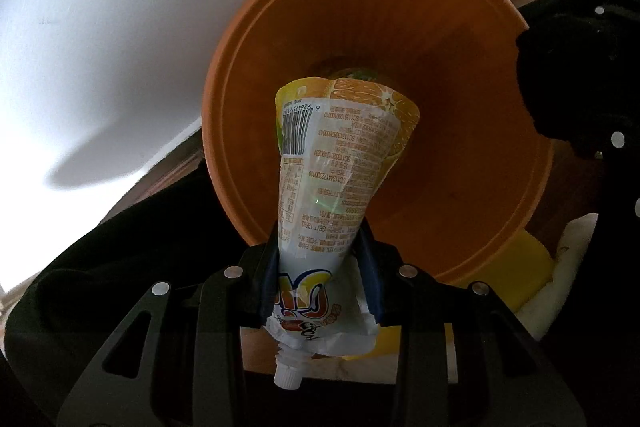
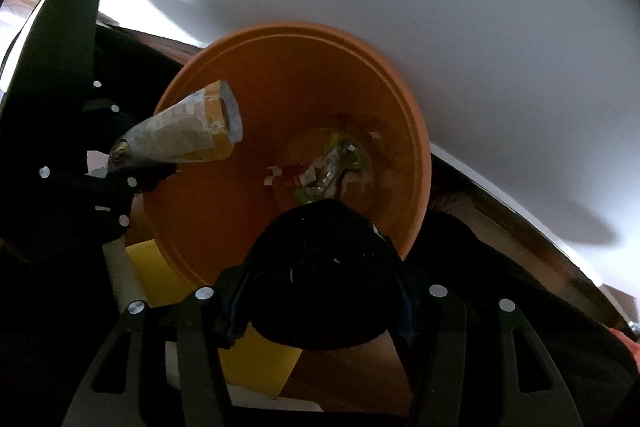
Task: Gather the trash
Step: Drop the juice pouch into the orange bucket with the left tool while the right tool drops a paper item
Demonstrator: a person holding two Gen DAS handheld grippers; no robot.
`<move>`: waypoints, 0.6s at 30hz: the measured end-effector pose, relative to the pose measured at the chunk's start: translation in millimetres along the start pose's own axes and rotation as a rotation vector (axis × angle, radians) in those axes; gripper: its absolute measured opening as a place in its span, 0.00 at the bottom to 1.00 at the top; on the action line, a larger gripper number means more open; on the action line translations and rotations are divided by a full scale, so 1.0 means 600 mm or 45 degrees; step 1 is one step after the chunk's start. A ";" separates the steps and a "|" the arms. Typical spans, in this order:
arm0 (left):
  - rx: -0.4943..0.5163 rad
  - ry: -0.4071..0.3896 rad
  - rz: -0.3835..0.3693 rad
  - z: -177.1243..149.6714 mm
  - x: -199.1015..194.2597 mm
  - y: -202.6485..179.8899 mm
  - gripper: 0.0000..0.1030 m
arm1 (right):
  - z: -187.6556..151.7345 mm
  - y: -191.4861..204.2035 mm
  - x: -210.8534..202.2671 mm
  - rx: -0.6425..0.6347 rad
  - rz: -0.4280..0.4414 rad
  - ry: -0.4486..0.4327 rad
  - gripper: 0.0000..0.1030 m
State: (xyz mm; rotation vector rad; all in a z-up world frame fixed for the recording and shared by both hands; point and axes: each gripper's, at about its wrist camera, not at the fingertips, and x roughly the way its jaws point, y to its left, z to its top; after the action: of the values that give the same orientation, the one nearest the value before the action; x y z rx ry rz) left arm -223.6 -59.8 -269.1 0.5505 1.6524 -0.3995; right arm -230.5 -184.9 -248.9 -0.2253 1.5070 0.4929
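Right, I've got the drink pouch pinched in my left gripper, jaws clamped across its lower body near the neck, with the white screw cap dangling back toward the camera and the fat printed end poking out over the mouth of the orange bin. From the right wrist view that pouch hangs just inside the bin's left rim, so it looks about ready to drop. My right gripper is closed around a dark rounded object right at the bin's near edge; too black to say what it is. Progress, I'd judge: there's already a small heap of crumpled wrappers lying at the bottom of the bin, so some trash is in, and these two pieces are next. The pouch is thin glossy foil-plastic, creased and mostly flattened, flaring like a cone, with a barcode and fine print on one face and orange-slice artwork at the top. The bin is smooth matte plastic, round, with a stepped lip. Something yellow and flat sits just beside the bin's base; whether that's trash too, I can't tell.
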 end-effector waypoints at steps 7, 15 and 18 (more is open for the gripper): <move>-0.029 -0.044 0.068 -0.002 -0.010 0.012 0.66 | -0.015 -0.022 -0.044 0.097 0.033 -0.118 0.78; -0.053 -0.133 -0.004 -0.017 -0.051 0.024 0.66 | -0.058 -0.056 -0.126 0.224 0.064 -0.319 0.78; -0.028 -0.246 -0.070 -0.033 -0.097 0.027 0.66 | -0.098 -0.052 -0.175 0.222 0.083 -0.434 0.78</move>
State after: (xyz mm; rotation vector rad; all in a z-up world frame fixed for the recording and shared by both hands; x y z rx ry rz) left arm -224.9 -43.1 -208.1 0.4368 1.4862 -0.4601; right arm -268.0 -256.2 -154.3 0.0442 1.2175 0.4248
